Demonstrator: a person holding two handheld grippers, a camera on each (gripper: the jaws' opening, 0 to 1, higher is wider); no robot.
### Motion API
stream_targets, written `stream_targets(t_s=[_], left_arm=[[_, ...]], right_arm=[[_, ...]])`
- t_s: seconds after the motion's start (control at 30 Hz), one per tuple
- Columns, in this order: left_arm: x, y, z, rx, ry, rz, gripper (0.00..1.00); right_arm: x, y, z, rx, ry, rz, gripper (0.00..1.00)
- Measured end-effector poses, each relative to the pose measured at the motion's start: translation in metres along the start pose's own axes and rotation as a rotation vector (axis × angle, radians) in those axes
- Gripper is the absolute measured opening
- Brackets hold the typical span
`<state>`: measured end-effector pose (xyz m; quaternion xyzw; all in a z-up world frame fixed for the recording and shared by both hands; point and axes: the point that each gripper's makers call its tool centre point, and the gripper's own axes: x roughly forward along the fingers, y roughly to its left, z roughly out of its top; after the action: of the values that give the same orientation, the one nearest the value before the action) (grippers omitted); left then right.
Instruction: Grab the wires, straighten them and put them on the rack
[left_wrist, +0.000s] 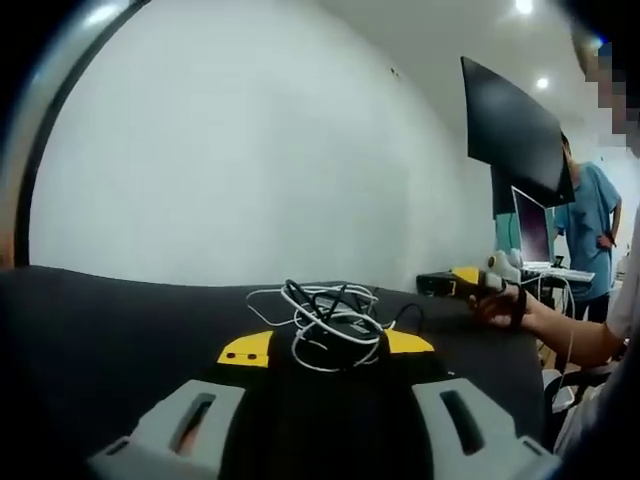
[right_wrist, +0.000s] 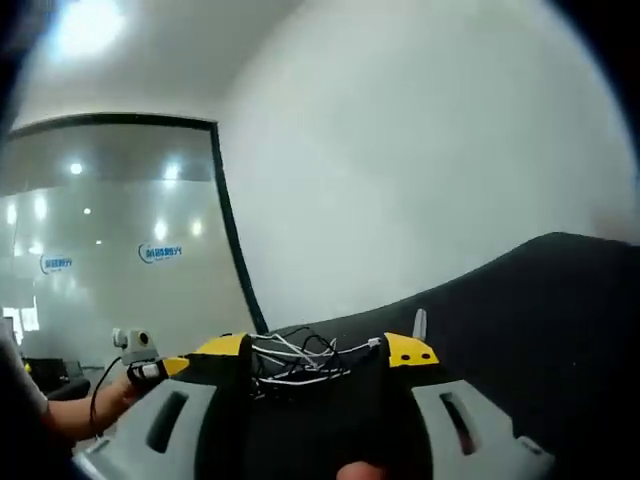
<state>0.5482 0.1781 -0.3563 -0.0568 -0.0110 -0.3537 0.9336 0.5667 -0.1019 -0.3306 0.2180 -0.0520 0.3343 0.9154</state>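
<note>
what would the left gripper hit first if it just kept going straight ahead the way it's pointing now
Most likely the tangle of white and black wires on the black table, which lies dead ahead between the open jaws of the left gripper. Depth is hard to judge, but nothing sits in front of it.

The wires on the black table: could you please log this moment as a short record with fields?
wires: tangled pile of white and black cables on the table, between the fingers of both views
surface: black table
left gripper: open, yellow-tipped fingers either side of the pile; contact unclear
right gripper: open, fingers straddling the same pile
rack: cannot tell
background: white wall, dark monitor, a person standing
</note>
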Motion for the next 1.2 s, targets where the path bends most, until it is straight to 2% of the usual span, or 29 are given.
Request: stream_targets(t_s=[0.03, 0.1, 0.2, 0.33, 0.4, 0.47, 0.63, 0.73, 0.8, 0.87, 0.9, 0.97, 1.07, 1.13, 1.2], left_arm=[[0.000, 0.002, 0.000, -0.035, 0.001, 0.011, 0.36], [-0.001, 0.005, -0.001, -0.056, 0.006, 0.016, 0.36], [-0.001, 0.003, -0.001, -0.099, 0.005, -0.007, 0.37], [-0.001, 0.000, -0.002, -0.100, 0.007, -0.013, 0.39], [0.000, 0.000, -0.002, -0.099, 0.007, -0.015, 0.45], [0.001, 0.002, -0.006, -0.081, 0.026, -0.003, 0.46], [0.007, -0.001, -0.006, -0.147, 0.054, -0.008, 0.46], [0.020, -0.004, -0.012, -0.200, 0.100, -0.008, 0.38], [0.030, 0.000, -0.018, -0.231, 0.128, 0.022, 0.24], [0.037, -0.003, -0.014, -0.228, 0.127, 0.010, 0.12], [0.040, -0.005, -0.009, -0.211, 0.114, 0.003, 0.12], [0.043, -0.004, -0.006, -0.155, 0.159, 0.009, 0.08], [0.045, -0.002, 0.017, -0.062, 0.170, 0.035, 0.05], [0.041, -0.006, 0.036, 0.068, 0.247, 0.048, 0.05], [0.038, -0.005, 0.065, 0.244, 0.254, 0.104, 0.05]], right_arm=[[0.000, -0.001, 0.000, -0.012, 0.000, -0.008, 0.48], [0.002, 0.000, -0.008, -0.067, 0.043, -0.018, 0.48], [0.007, -0.005, -0.016, -0.091, 0.067, -0.008, 0.48], [0.007, -0.006, -0.016, -0.111, 0.075, -0.009, 0.48], [0.006, -0.005, -0.017, -0.121, 0.078, -0.011, 0.48], [0.007, -0.005, -0.018, -0.128, 0.081, -0.007, 0.48], [0.008, -0.005, -0.021, -0.158, 0.097, -0.017, 0.48], [0.007, -0.003, -0.020, -0.158, 0.095, -0.010, 0.48], [0.007, -0.001, -0.021, -0.159, 0.097, -0.009, 0.48], [0.006, -0.001, -0.022, -0.160, 0.097, -0.009, 0.48], [0.006, -0.001, -0.022, -0.160, 0.099, -0.011, 0.48], [0.006, -0.002, -0.022, -0.161, 0.101, -0.013, 0.48], [0.006, -0.001, -0.021, -0.159, 0.097, -0.009, 0.48], [0.006, -0.001, -0.022, -0.161, 0.101, -0.006, 0.48], [0.006, 0.000, -0.022, -0.166, 0.101, -0.003, 0.48]])
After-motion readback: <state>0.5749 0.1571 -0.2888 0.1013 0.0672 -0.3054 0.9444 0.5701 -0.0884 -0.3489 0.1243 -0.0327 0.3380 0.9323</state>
